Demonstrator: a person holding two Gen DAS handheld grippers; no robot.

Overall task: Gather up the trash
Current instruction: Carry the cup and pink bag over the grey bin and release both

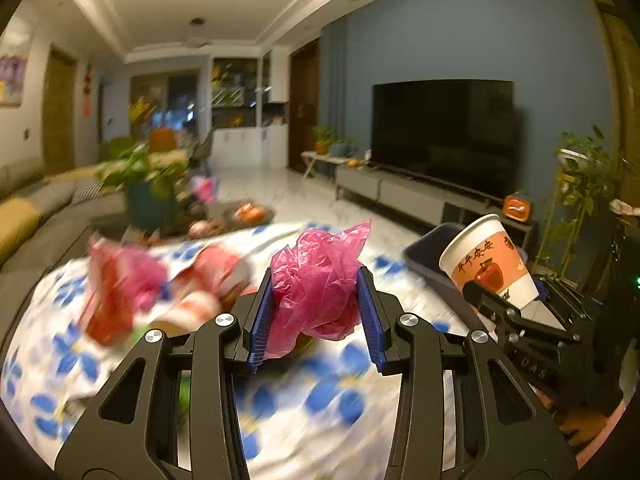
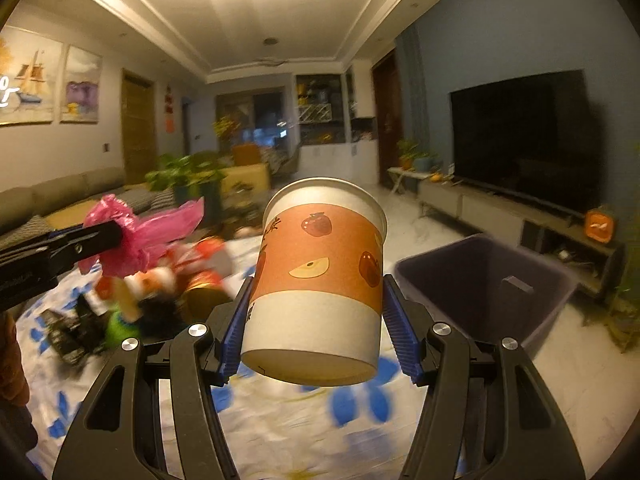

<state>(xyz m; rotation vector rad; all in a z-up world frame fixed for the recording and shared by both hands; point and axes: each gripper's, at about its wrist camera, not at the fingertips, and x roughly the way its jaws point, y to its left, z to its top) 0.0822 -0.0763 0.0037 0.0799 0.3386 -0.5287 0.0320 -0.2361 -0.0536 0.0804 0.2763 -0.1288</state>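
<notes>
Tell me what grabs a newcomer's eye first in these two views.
A crumpled pink plastic bag is pinched in the left claw, raised over the blue-flowered tablecloth. To its right, the right claw grips a paper cup printed with apples, with a dark bin open just beyond on the floor.

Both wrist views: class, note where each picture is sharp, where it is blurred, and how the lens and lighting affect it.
Left wrist view: the pink bag held in the jaws is sharp, the flowered cloth and litter behind smear with motion blur; the fisheye bends the room's edges. Right wrist view: the paper cup is crisp, the cloth blurred, the bin fairly clear; the ceiling light glares white.
</notes>
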